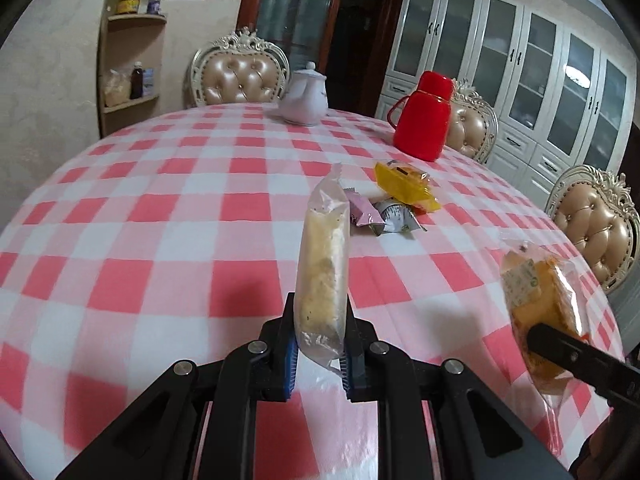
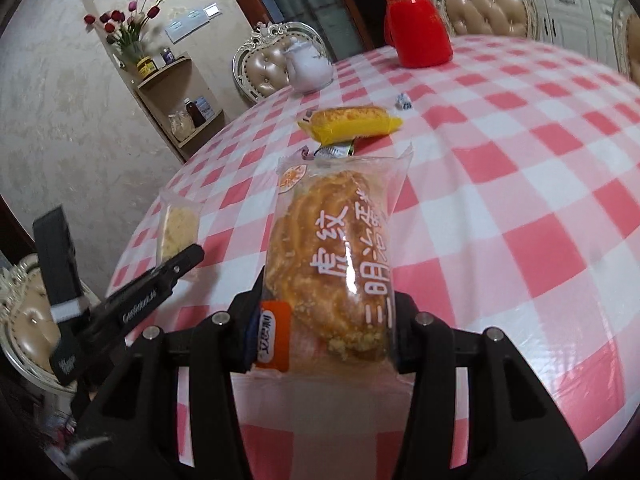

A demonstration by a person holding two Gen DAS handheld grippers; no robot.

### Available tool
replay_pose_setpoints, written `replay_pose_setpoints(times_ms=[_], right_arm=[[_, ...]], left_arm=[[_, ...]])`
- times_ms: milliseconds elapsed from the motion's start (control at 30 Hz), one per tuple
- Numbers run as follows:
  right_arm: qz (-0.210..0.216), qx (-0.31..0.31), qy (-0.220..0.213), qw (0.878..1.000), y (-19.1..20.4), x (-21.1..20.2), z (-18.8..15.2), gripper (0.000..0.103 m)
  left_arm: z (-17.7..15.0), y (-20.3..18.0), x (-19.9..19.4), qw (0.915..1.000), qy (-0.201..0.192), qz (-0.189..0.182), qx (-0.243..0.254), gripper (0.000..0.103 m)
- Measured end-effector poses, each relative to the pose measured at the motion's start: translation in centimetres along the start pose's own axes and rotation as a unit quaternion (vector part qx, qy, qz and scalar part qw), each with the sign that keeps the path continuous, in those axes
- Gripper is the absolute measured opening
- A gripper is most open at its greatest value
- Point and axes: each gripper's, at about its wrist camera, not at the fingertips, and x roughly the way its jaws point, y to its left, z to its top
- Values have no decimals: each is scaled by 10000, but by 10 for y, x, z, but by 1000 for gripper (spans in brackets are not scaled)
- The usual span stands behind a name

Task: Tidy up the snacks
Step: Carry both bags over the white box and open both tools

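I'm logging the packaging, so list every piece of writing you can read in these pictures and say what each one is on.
"虎纹" and "三明治", large white characters on the bread packet that the right gripper is shut on; the characters beside them are cut by glare.
Orange label on that packet: too distorted to read.
Left gripper arm lettering: too blurred.
Pale cake packet: no writing shows.
Small wrappers on the table: too small.

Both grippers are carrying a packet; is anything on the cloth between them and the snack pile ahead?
Nothing visible. The left gripper holds a pale cake packet, the right gripper a tiger-stripe bread; only bare tablecloth reaches the snack pile.
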Motion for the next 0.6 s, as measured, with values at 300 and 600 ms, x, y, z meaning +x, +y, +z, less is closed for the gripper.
replay_pose_setpoints(times_ms=[300,600], right_arm=[[258,-190,182,9993,15,5,-9,51],[893,-682,358,9930,48,6,-25,51]], left_arm=[[-27,-14,-44,9973,-311,623,250,18],[-54,-12,-93,9944,-214,989,314,18]])
